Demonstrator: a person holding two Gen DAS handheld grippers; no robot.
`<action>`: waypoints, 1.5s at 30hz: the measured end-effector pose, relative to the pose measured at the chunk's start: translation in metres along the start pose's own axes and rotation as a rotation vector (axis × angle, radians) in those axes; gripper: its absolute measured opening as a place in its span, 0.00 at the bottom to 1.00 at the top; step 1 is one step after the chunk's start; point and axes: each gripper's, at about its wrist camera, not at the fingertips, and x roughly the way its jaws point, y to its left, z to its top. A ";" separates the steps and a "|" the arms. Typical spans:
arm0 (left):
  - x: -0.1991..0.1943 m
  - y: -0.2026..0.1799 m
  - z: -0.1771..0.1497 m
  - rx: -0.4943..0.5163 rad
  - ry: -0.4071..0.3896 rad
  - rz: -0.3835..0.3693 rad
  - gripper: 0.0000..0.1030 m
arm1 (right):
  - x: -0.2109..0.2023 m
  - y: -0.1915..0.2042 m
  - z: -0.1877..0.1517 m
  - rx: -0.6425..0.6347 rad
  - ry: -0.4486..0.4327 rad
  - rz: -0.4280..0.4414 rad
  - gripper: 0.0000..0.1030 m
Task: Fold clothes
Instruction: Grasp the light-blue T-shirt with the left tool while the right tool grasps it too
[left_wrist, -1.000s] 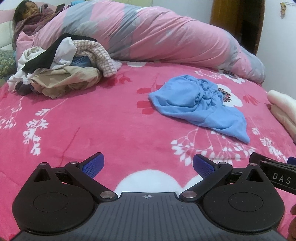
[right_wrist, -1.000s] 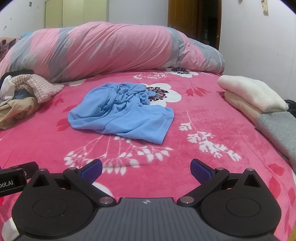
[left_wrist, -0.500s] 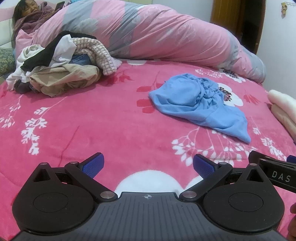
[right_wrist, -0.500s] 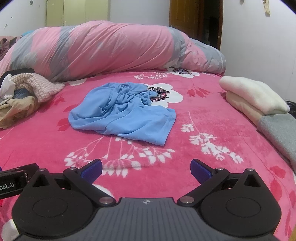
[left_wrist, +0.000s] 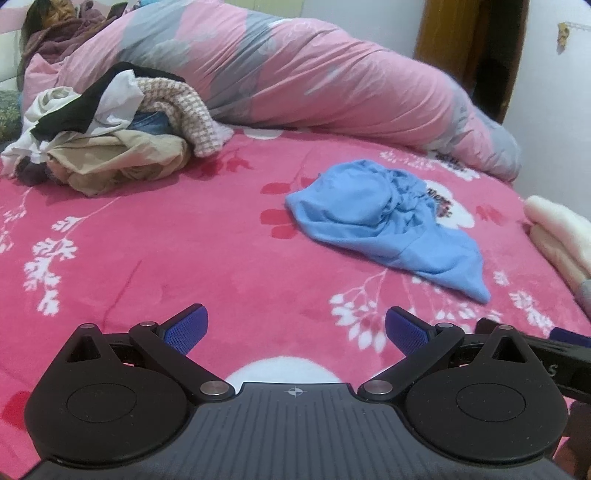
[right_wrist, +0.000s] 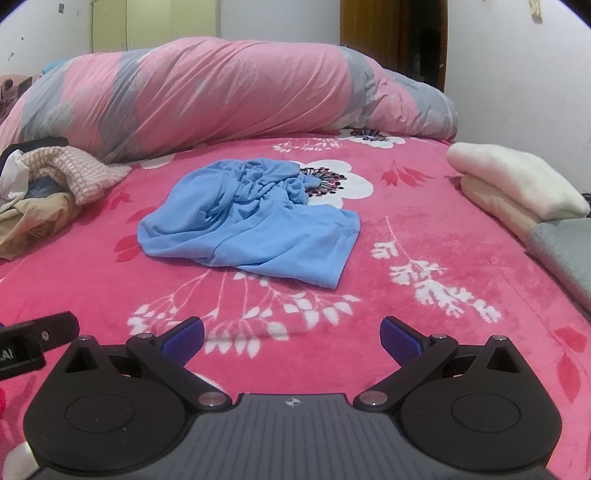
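A crumpled light blue garment (left_wrist: 388, 218) lies on the pink flowered bedspread (left_wrist: 184, 251), ahead and to the right in the left wrist view. In the right wrist view the blue garment (right_wrist: 251, 218) lies straight ahead on the bedspread (right_wrist: 424, 229). My left gripper (left_wrist: 295, 326) is open and empty, low over the bedspread, well short of the garment. My right gripper (right_wrist: 291, 334) is open and empty, also short of the garment. A pile of unfolded clothes (left_wrist: 107, 144) sits at the far left.
A rolled pink and grey duvet (right_wrist: 221, 96) lies across the back of the bed. Folded cream and grey clothes (right_wrist: 517, 192) are stacked at the right edge. A person (left_wrist: 55, 22) lies at the far left. A wooden door (right_wrist: 391, 40) stands behind.
Both grippers have edged slightly forward toward the blue garment and stay open. The garment has not moved.
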 end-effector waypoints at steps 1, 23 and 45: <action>0.001 -0.001 0.000 0.008 -0.005 -0.005 1.00 | 0.001 -0.001 -0.001 -0.004 -0.005 0.001 1.00; 0.096 -0.080 0.031 0.450 -0.153 -0.118 0.81 | 0.105 -0.090 0.061 0.108 0.012 0.228 0.93; 0.099 -0.074 0.033 0.385 -0.127 -0.205 0.02 | 0.074 -0.094 0.059 0.244 -0.062 0.532 0.04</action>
